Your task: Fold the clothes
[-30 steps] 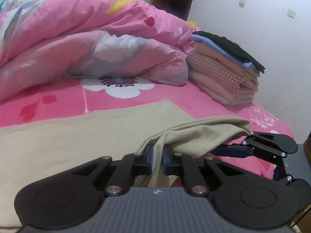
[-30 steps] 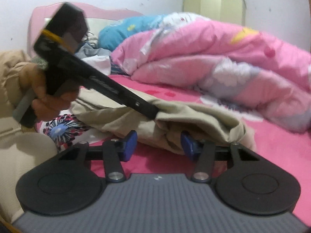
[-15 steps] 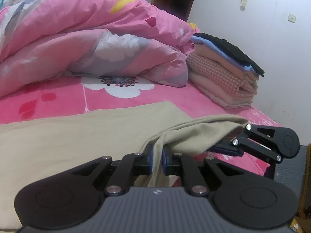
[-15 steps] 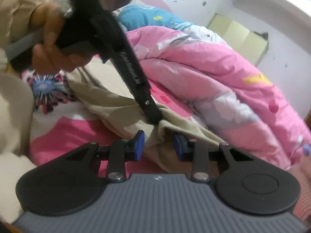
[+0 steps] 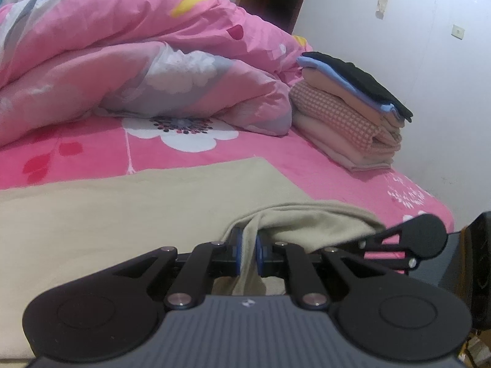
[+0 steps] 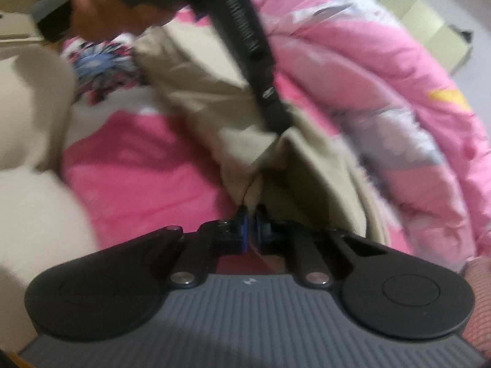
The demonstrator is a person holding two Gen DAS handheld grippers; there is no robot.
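Observation:
A beige garment (image 5: 129, 214) lies spread on the pink bed sheet (image 5: 92, 150). My left gripper (image 5: 248, 253) is shut on a bunched edge of it near the bed's front corner. The right gripper's black frame (image 5: 411, 242) shows just to its right, against the same fold. In the blurred right wrist view my right gripper (image 6: 251, 228) is shut on a ridge of the beige garment (image 6: 214, 92), and the left gripper's arm (image 6: 254, 55), held by a hand (image 6: 101, 15), meets the cloth just ahead.
A rumpled pink quilt (image 5: 138, 61) fills the back of the bed. A stack of folded clothes (image 5: 346, 107) sits at the far right by the white wall. The bed's right edge (image 5: 442, 214) drops off close to both grippers.
My right gripper has gone from open to shut on the beige cloth, close beside the left gripper. The left gripper has kept its hold.

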